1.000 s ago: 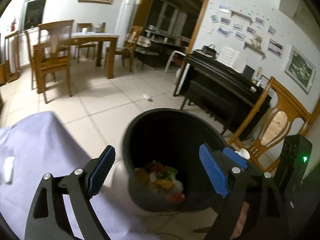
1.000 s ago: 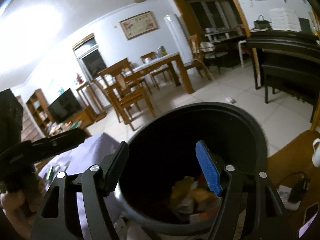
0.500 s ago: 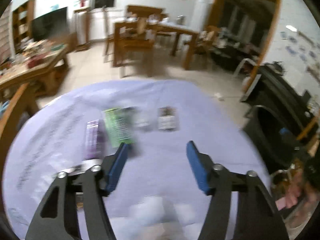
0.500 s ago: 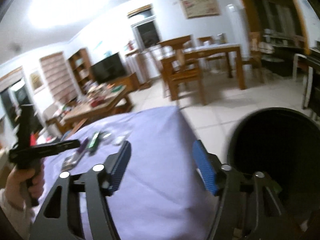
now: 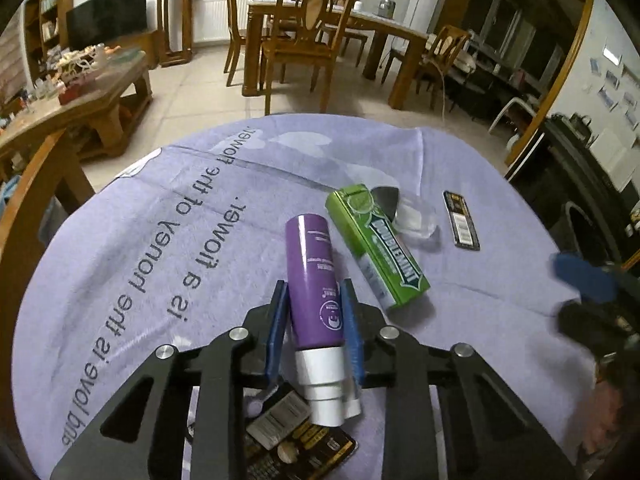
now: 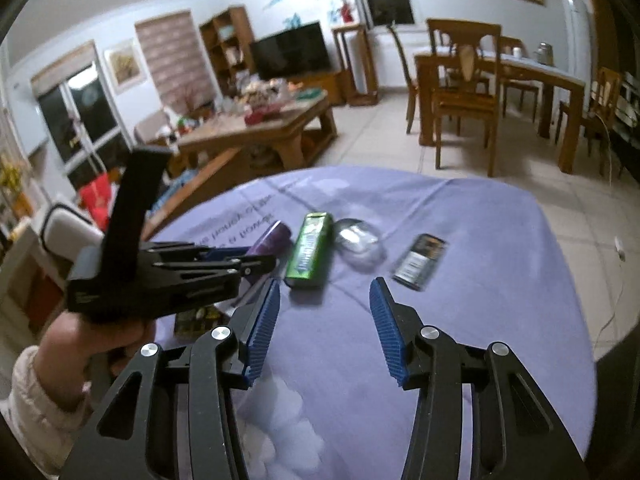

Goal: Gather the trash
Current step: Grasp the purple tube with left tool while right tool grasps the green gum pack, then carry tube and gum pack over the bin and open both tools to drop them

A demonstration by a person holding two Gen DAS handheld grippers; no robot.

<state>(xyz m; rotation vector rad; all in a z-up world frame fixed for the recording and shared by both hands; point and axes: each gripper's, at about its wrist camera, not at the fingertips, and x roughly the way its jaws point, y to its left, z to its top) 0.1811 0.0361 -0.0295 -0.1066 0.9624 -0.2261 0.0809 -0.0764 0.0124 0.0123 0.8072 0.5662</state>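
Observation:
My left gripper (image 5: 313,320) is shut on a purple tube (image 5: 314,276) with a white cap, low over the lilac tablecloth (image 5: 160,240). Beside it lie a green Doublemint gum box (image 5: 376,246), a clear plastic cup lying down (image 5: 412,216) and a small black packet (image 5: 461,220). A black and gold wrapper (image 5: 296,440) lies under the left gripper. My right gripper (image 6: 324,320) is open and empty above the cloth. In its view I see the gum box (image 6: 310,250), the cup (image 6: 358,242), the black packet (image 6: 420,262) and the tube's end (image 6: 272,238).
The left hand-held gripper body (image 6: 160,268) fills the left of the right wrist view. A wooden chair back (image 5: 36,200) stands at the table's left edge. A coffee table (image 6: 260,128) and dining chairs (image 6: 464,88) stand beyond. A dark piano (image 5: 592,184) is at the right.
Both grippers swung away from the black trash bin to the table. The left gripper moved down onto the purple tube and shut on it. The right gripper stays open.

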